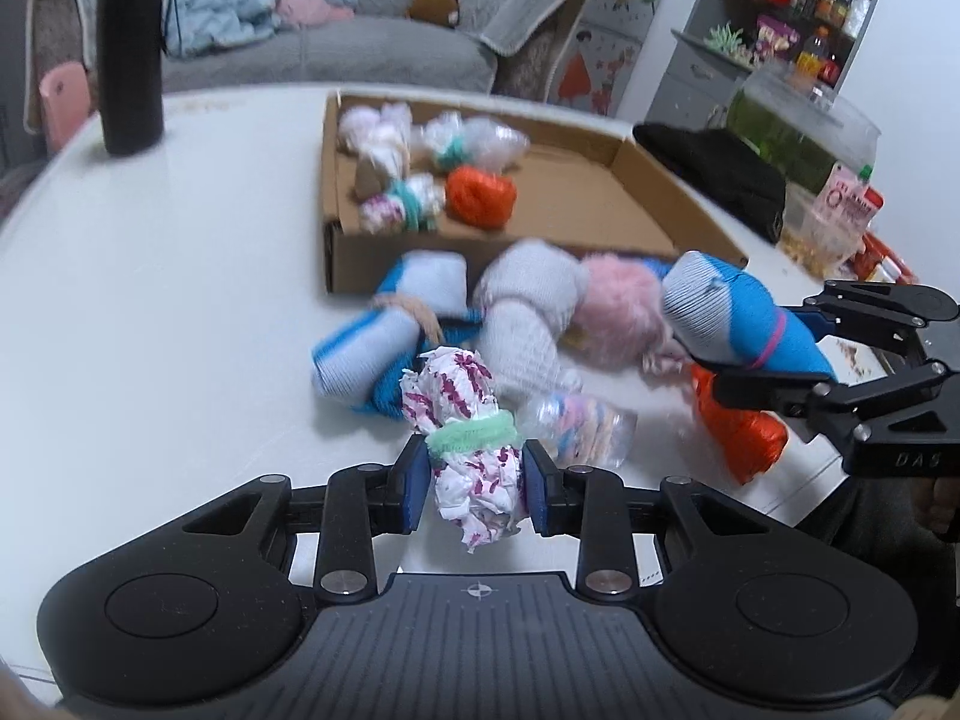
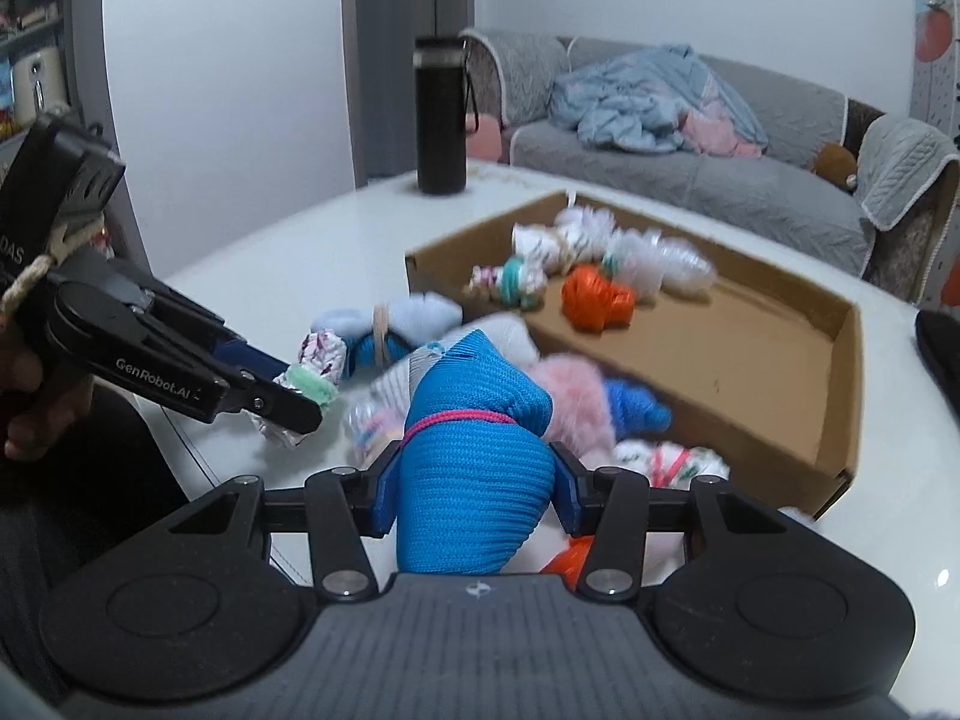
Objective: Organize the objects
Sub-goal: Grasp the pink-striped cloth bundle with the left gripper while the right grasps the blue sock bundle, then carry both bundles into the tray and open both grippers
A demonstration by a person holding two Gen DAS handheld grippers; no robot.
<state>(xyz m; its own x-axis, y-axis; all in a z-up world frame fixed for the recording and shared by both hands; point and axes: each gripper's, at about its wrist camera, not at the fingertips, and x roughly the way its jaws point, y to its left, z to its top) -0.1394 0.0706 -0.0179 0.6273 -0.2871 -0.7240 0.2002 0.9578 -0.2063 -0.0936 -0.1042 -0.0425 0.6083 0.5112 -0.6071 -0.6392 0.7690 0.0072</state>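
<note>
The left claw (image 1: 477,483) is squeezing a white and purple bundle (image 1: 474,462) with a green band, just above the white surface (image 1: 180,276). The right claw (image 2: 474,483) is gripping a blue sock roll (image 2: 474,468), near the cardboard box (image 2: 780,372).

"GenRobot.AI" reads in pale letters on the side of the black plastic left gripper (image 2: 282,399), seen from the right wrist cam. Part of "DAS" shows on that same gripper's body at the far left edge. From the left wrist cam, "DAS" is on the black body of the right gripper (image 1: 774,354), lower right. The pink-white label on a clear plastic container (image 1: 843,204) carries print, too blurred to read. Jar labels on the grey shelf unit (image 1: 798,6): illegible.
</note>
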